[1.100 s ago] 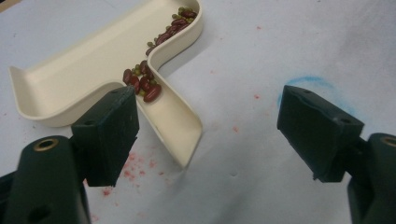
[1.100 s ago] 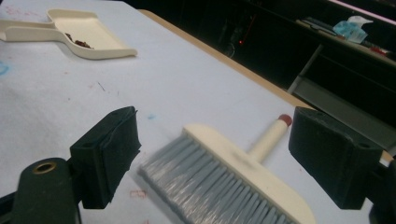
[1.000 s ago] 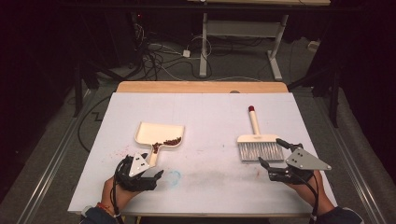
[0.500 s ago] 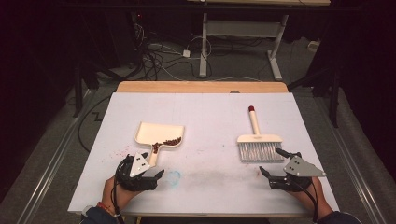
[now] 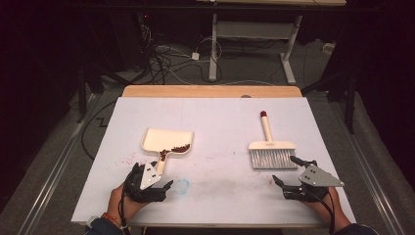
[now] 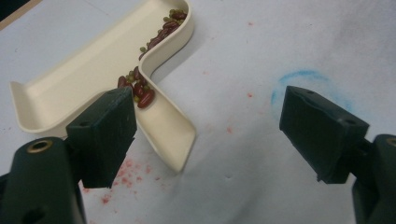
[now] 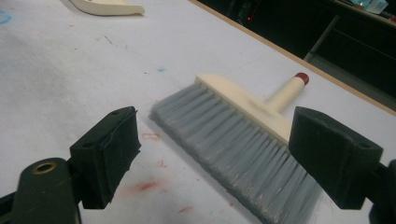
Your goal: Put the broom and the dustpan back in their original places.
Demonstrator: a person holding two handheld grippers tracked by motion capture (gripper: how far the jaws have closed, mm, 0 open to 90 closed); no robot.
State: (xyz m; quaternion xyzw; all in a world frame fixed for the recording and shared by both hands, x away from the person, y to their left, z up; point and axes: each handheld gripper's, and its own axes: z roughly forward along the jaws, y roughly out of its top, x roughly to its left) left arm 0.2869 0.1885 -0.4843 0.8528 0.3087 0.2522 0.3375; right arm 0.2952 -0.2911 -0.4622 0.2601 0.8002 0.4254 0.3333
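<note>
Both tongs stand spread with nothing between their jaws: the left tongs (image 5: 155, 188) rest on the surface (image 5: 220, 122) at the near end of the dustpan (image 5: 169, 141), the right tongs (image 5: 288, 174) just near of the brush (image 5: 270, 151).

The beans (image 5: 177, 148) appear gathered and both tools set down, so what is left looks like drawing the hands clear. Done well, that means lifting each hand straight back toward the person with the jaws kept wide, so that no pad catches the pan's handle or drags the bristles; a knock on the handle could tip the pan and scatter the beans again.

Taking the dustpan as the mark: it lies flat, mouth away from the person, handle pointing at the left tongs. In the left gripper view the handle tip (image 6: 180, 149) sits just beyond the left pad and apart from it, with beans (image 6: 142, 91) spilling down into the handle's channel. The brush lies well to the pan's right, bristles (image 7: 243, 149) toward the right tongs (image 7: 233, 154), red-capped handle (image 7: 301, 78) pointing away; the bristles seem close to the pads, not touching.
</note>
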